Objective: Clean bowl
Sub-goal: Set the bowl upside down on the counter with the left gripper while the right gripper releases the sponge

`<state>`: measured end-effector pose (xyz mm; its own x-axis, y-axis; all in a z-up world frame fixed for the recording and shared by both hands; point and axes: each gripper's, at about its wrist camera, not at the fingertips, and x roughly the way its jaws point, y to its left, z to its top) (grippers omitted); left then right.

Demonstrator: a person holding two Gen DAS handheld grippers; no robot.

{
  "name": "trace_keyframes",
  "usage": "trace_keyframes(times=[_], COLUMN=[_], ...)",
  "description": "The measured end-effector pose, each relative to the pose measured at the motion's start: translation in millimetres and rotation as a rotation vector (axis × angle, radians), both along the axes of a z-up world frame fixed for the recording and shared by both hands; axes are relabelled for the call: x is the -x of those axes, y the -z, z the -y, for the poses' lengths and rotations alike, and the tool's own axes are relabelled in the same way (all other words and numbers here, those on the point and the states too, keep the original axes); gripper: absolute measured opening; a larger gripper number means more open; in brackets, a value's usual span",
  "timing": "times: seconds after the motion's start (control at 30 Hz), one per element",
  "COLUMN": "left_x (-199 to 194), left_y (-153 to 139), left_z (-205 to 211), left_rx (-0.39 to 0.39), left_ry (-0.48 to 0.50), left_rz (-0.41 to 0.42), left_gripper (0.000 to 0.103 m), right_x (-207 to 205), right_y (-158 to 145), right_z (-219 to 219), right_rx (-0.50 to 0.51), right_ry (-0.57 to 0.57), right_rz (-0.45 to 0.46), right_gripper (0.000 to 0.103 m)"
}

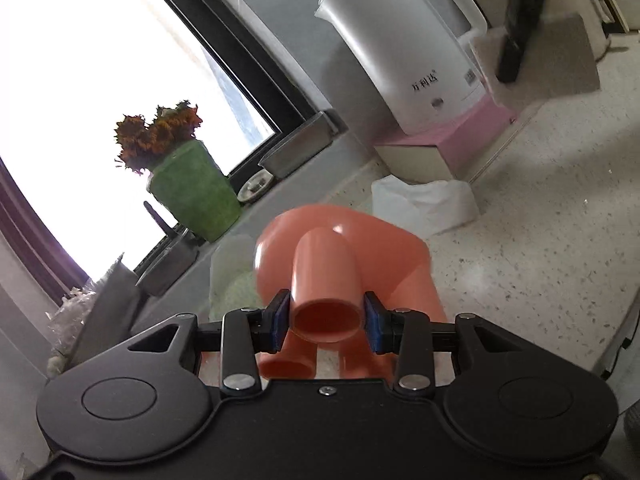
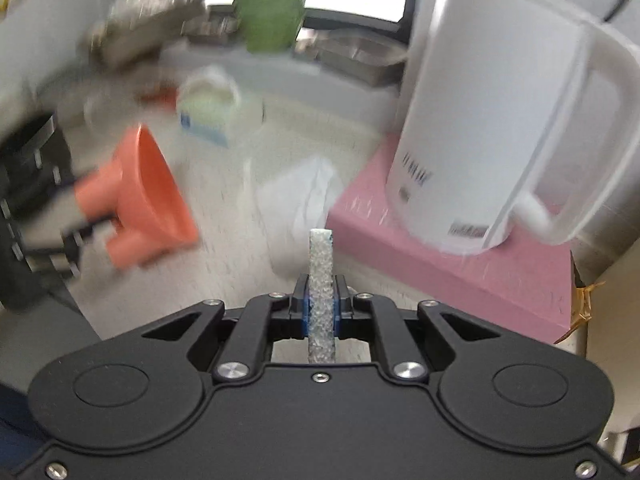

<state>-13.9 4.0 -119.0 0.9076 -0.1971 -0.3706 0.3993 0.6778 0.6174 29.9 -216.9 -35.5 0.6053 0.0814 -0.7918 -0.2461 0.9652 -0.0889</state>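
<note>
The bowl (image 1: 344,256) is orange plastic with tube-shaped legs on its underside. My left gripper (image 1: 326,316) is shut on one leg (image 1: 326,280) and holds the bowl tipped on its side above the speckled counter. In the right wrist view the bowl (image 2: 148,196) shows at the left, blurred, its mouth facing right. My right gripper (image 2: 320,300) is shut on a thin grey-white scouring sponge (image 2: 320,276), seen edge-on, to the right of the bowl and apart from it. In the left wrist view the sponge (image 1: 560,60) shows at the upper right, held by the right gripper's dark finger.
A white electric kettle (image 1: 404,52) stands on a pink block (image 1: 452,136). A crumpled white cloth (image 1: 424,204) lies on the counter (image 1: 540,240). A green pot with orange flowers (image 1: 192,184) and metal tins (image 1: 300,148) sit on the window sill. A small tub (image 2: 208,108) stands farther back.
</note>
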Motion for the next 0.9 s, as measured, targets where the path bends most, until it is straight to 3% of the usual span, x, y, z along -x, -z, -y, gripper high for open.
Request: trace_keyframes(times=[0.1,0.17,0.23,0.33,0.47,0.67,0.8,0.9], left_x=[0,-4,-5,-3,0,3,3,2], left_y=[-1,-1,-1,3,13,10,12,10], left_z=[0,-1,1,2,-7,-18,-19,-20], left_rx=[-0.009,-0.02,-0.038,-0.078,-0.081,-0.053,-0.073,-0.042], left_ry=[-0.004,-0.004,-0.004,-0.02,-0.074,-0.126,-0.113,-0.118], left_rz=[-0.015,-0.026,-0.032,-0.04,-0.069,-0.068,-0.083,-0.102], left_gripper=[0.037,0.037,0.037,0.038,0.038,0.039,0.041,0.041], right_x=[-2,-3,-7,-9,-15,-30,-51,-71], right_y=[34,49,57,54,34,19,26,34], right_z=[-17,-23,-27,-32,-42,-57,-70,-78], right_rx=[0.116,0.158,0.181,0.204,0.196,0.224,0.287,0.283], right_ry=[-0.034,-0.047,-0.054,-0.074,-0.124,-0.209,-0.262,-0.264], right_rz=[-0.037,-0.044,-0.038,-0.002,0.073,0.122,0.13,0.102], right_gripper=[0.015,0.037,0.043,0.047,0.066,0.071,0.071,0.072])
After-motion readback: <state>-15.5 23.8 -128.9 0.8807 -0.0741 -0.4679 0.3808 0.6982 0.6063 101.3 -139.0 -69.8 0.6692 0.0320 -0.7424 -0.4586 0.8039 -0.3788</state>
